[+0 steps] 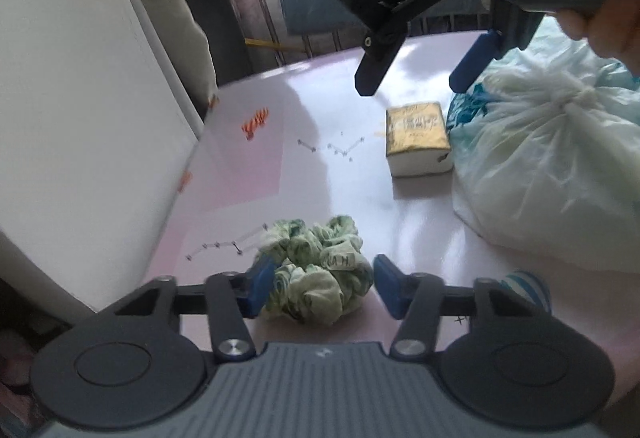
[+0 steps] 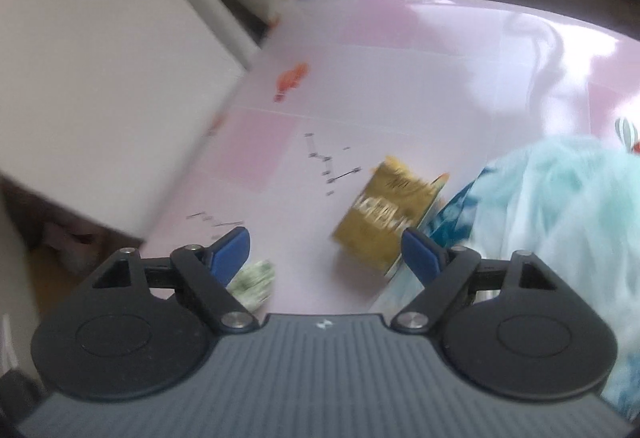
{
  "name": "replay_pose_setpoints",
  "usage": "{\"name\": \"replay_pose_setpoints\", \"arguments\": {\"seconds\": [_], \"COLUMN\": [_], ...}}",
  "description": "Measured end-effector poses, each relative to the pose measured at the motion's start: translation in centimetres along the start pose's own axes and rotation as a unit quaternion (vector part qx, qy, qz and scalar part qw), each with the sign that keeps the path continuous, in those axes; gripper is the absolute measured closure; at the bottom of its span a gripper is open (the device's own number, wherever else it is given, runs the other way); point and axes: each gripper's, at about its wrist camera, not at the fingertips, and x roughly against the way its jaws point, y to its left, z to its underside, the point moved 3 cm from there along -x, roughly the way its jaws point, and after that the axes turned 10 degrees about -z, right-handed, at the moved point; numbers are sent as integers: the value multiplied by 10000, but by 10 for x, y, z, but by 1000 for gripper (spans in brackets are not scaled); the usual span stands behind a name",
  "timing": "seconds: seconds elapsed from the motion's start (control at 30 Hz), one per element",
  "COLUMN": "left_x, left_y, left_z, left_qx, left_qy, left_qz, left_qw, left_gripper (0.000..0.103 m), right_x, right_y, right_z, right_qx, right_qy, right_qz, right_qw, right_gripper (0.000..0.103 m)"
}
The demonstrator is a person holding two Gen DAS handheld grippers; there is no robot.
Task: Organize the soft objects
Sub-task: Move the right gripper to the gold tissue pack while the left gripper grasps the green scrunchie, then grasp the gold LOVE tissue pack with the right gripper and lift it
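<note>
**Left gripper straddles the scrunchie**

The left gripper (image 1: 324, 288) brackets the green scrunchie (image 1: 320, 270) on the pink table (image 1: 320, 98), fingers spread and not yet pinching it. The right gripper (image 2: 326, 250) hovers empty, fingers wide, over the gold packet (image 2: 380, 226) beside the plastic bags (image 1: 552, 158), likely its target

One green crumpled cloth (image 1: 316, 266), one gold-topped packet (image 1: 418, 138), one tied plastic bag (image 1: 552, 158), two grippers
</note>
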Motion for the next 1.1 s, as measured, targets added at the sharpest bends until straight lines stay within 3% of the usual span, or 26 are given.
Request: {"name": "replay_pose_setpoints", "arguments": {"seconds": [0.23, 0.33, 0.67, 0.9, 1.0, 1.1], "left_x": [-12, -8, 0, 0, -2, -1], "left_y": [4, 8, 22, 28, 29, 29], "left_z": [8, 10, 18, 17, 15, 14], "left_qx": [236, 403, 836, 993, 1016, 1036], "left_qy": [160, 173, 352, 461, 484, 494], "left_qz": [-2, -16, -149, -111, -114, -123], "left_qw": [9996, 9990, 9958, 9939, 9936, 9933], "left_gripper": [74, 78, 79, 79, 79, 79], "right_x": [-40, -53, -66, -86, -89, -89], "right_y": [-10, -12, -5, -15, -10, -6], "right_z": [-14, -15, -19, -13, -15, -16], "right_qx": [-193, -234, -64, -353, -247, -85], "right_qy": [263, 320, 237, 403, 363, 341], "right_qz": [447, 566, 1166, 1147, 1143, 1207], "right_qw": [9985, 9976, 9929, 9919, 9925, 9921], "right_gripper": [20, 20, 21, 19, 25, 42]}}
